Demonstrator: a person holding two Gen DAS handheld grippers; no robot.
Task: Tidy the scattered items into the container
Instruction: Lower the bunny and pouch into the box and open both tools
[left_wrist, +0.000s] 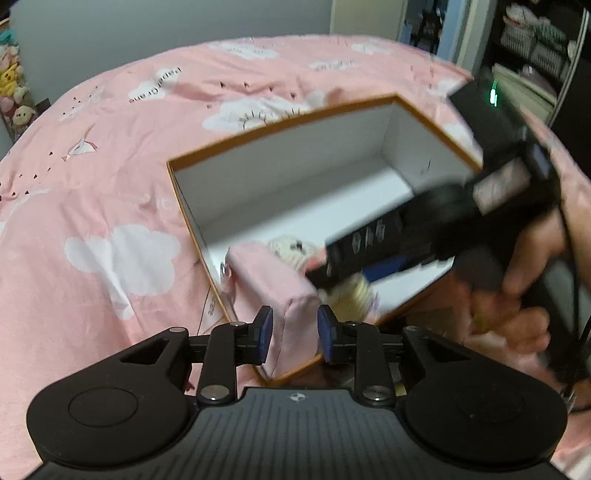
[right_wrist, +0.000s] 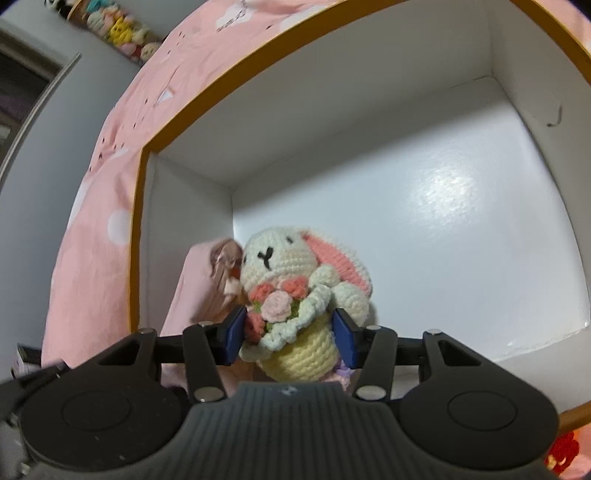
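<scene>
An open cardboard box (left_wrist: 280, 122) with an orange rim and white inside lies on the bed. A pink fabric pouch (left_wrist: 269, 273) leans in its near corner, over the rim. My left gripper (left_wrist: 295, 332) straddles the pouch's near end, its blue pads just off the fabric, open. My right gripper (left_wrist: 332, 273) reaches into the box from the right. In the right wrist view that gripper (right_wrist: 290, 338) is shut on a crochet bunny (right_wrist: 280, 254) holding flowers, upright above the white floor of the box (right_wrist: 258, 66). The pouch (right_wrist: 199, 288) stands just left of the bunny.
A pink bedsheet (left_wrist: 110, 184) with white clouds surrounds the box. A person's hand (left_wrist: 532, 258) grips the right tool. Plush toys (left_wrist: 11, 85) sit at the far left and shelves (left_wrist: 535, 48) at the far right. A red crochet item (right_wrist: 563, 448) lies outside the box's near edge.
</scene>
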